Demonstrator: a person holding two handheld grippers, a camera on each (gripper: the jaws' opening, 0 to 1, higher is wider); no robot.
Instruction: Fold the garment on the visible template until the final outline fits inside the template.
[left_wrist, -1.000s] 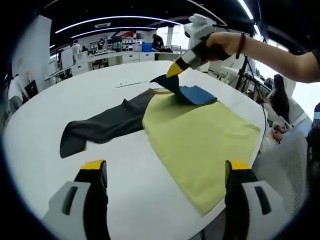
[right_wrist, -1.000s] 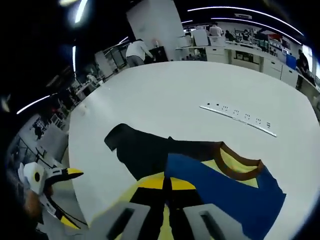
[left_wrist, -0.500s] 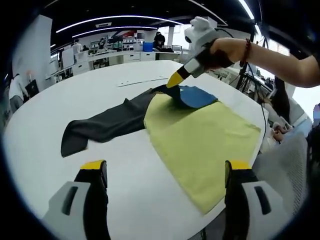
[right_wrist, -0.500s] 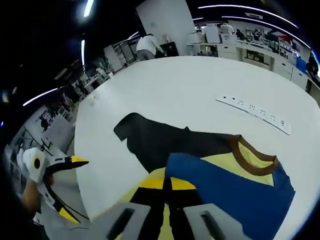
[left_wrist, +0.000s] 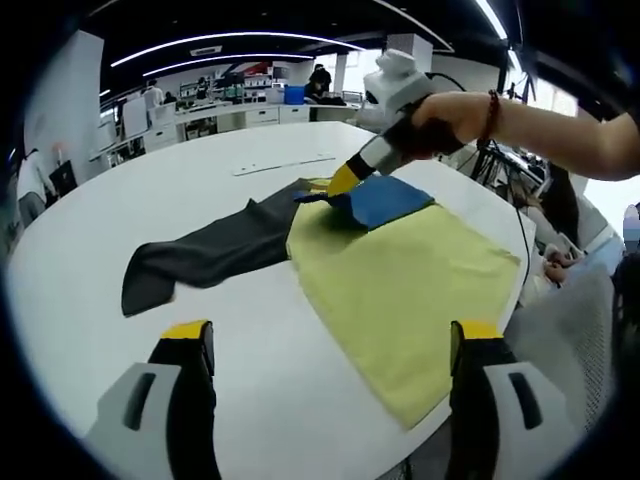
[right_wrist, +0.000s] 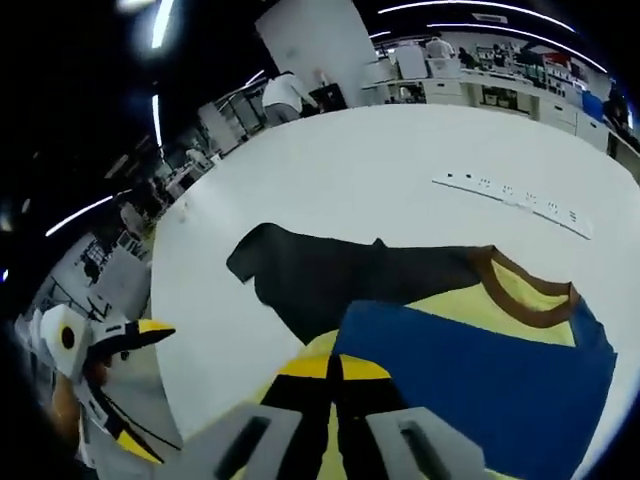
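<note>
In the left gripper view, the left gripper (left_wrist: 330, 345) rises from the bottom edge with its jaws spread wide and nothing between them, hovering over the white table (left_wrist: 150, 190). The garment (left_wrist: 400, 270) lies across the middle and right of the frame: a yellow body, a dark grey sleeve (left_wrist: 200, 255) stretching to the left, and a blue sleeve (left_wrist: 380, 200) turned over onto the yellow at upper centre. No separate template outline can be made out. The right gripper (left_wrist: 340, 182) comes in from the upper right, held by a hand (left_wrist: 440, 110), its yellow tips pinching the blue sleeve's edge low over the cloth.

The step in hand looks like folding the blue sleeve inward across the body. Next, that sleeve probably needs laying flat and releasing, then the dark grey sleeve folding in, likely work for the idle left gripper.

Compared with a second ago, the right gripper sits lower and further left, and the blue flap lies flatter; the grey sleeve is unchanged.

In the right gripper view, the right gripper (right_wrist: 335, 372) at bottom centre has its jaws closed on the blue sleeve (right_wrist: 480, 370), which spreads to the lower right. The brown collar (right_wrist: 525, 295) sits at right, the dark grey sleeve (right_wrist: 320, 280) at centre, a white power strip (right_wrist: 505, 198) at upper right, the left gripper (right_wrist: 120, 340) at far left. The blue fills more of this frame than earlier.
</note>
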